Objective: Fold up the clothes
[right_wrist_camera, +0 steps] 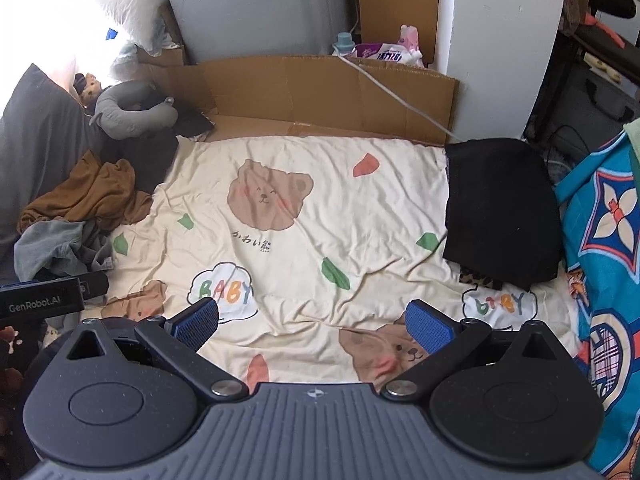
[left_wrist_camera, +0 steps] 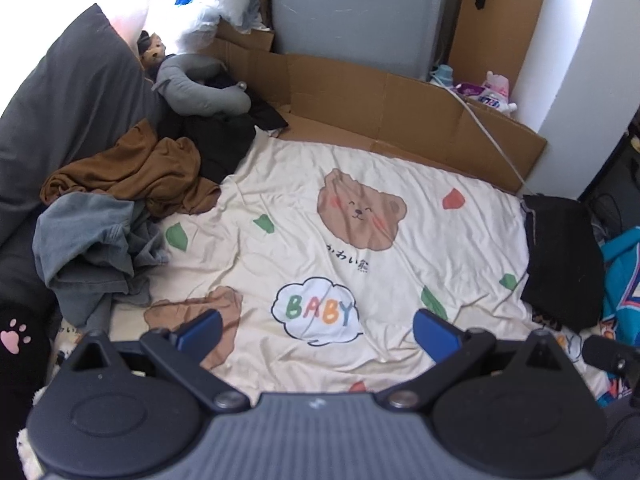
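Left gripper point(left_wrist_camera: 316, 330) and right gripper point(right_wrist_camera: 312, 320) hover, jaws spread wide.

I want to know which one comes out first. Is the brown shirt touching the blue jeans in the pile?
Touching. The left wrist view shows the brown shirt lying against and partly over the top edge of the blue jeans, with no sheet showing between them.

— What's lying in front of you?

— I'm looking over a bed sheet point(left_wrist_camera: 304, 208) spreading ahead of me. A heap of clothes point(left_wrist_camera: 120, 200) is piling up at its left edge, with a neck pillow point(left_wrist_camera: 200, 84) sitting behind it.

— And to the right?

— Folded clothes point(right_wrist_camera: 500, 208) are resting on the sheet's right edge. Cardboard point(right_wrist_camera: 320, 88) is standing behind the sheet.
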